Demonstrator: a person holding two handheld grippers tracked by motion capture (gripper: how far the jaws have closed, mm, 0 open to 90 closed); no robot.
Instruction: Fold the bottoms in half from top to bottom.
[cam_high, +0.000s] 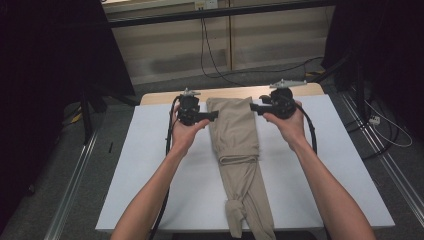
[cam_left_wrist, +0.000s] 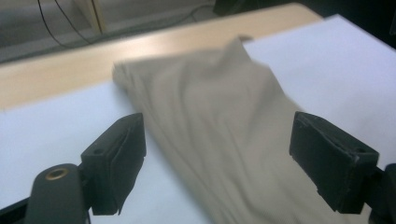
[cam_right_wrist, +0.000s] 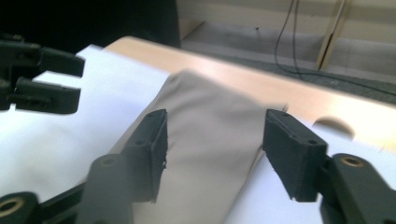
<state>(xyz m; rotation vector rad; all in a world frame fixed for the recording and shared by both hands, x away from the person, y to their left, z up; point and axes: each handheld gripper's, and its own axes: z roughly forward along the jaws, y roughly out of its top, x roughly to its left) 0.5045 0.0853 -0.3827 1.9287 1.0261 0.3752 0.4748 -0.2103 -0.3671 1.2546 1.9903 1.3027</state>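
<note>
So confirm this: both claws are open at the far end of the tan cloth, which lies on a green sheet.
Not quite: the sheet is white, not green, as the high view shows. The rest holds: the left claw and right claw are open, one at each side of the far end of the tan cloth.

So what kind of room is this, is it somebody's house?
Probably not a house; it looks like a lab or workshop. Black curtains hang at the sides, metal rails run along the grey floor, cables trail behind, and beige trousers lie on a white table.
</note>
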